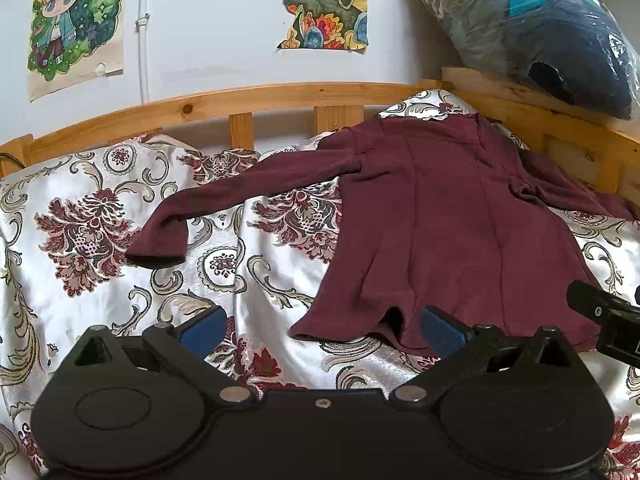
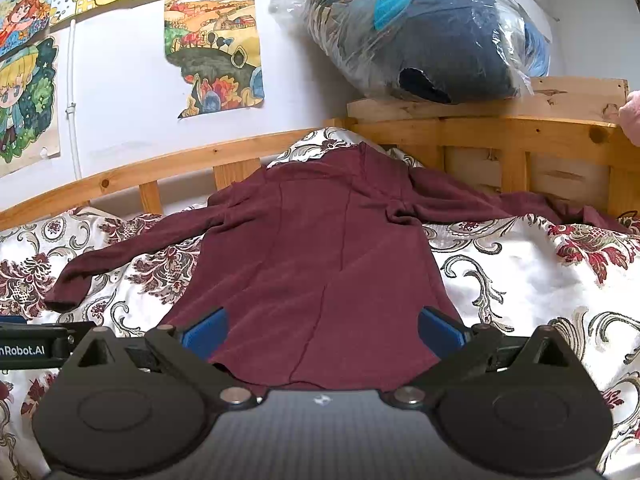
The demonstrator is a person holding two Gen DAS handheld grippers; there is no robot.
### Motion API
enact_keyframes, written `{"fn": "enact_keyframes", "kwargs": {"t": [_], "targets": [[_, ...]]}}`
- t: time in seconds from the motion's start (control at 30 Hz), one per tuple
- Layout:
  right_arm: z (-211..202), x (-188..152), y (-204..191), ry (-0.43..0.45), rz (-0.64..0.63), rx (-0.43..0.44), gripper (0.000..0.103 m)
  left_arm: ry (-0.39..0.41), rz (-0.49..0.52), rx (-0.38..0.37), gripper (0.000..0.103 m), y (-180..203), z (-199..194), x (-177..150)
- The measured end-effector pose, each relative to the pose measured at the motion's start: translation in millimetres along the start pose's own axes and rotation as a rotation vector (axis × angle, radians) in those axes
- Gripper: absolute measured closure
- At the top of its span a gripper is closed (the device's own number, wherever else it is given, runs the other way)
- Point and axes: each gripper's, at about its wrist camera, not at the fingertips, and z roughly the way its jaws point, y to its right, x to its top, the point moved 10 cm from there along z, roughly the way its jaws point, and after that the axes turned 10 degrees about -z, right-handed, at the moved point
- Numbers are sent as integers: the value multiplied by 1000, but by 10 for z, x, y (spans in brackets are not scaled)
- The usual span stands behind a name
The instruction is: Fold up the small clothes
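Observation:
A maroon long-sleeved top [image 1: 432, 216] lies flat on a floral bedspread [image 1: 100, 208], hem toward me, collar toward the headboard. Its left sleeve [image 1: 224, 200] stretches out to the left; its right sleeve [image 2: 500, 204] runs right along the bed rail. My left gripper [image 1: 320, 330] is open and empty, just in front of the hem's left corner. My right gripper [image 2: 322, 330] is open and empty, its blue fingers [image 2: 206, 336] spread over the hem of the top [image 2: 320, 264]. The right gripper's body also shows at the right edge of the left wrist view [image 1: 608, 320].
A wooden bed rail [image 1: 248, 100] runs behind the bedspread [image 2: 520, 280]. A plastic-wrapped bundle of dark bedding [image 2: 432, 40] sits on a wooden shelf at the back right. Drawings [image 1: 76, 20] hang on the white wall.

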Motion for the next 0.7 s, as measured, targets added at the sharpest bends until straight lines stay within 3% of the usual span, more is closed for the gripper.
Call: {"fn": "enact_keyframes", "kwargs": {"t": [0.7], "targets": [[5, -2, 4, -3, 5, 2, 0, -8, -5, -1, 1, 12, 15, -12]]}}
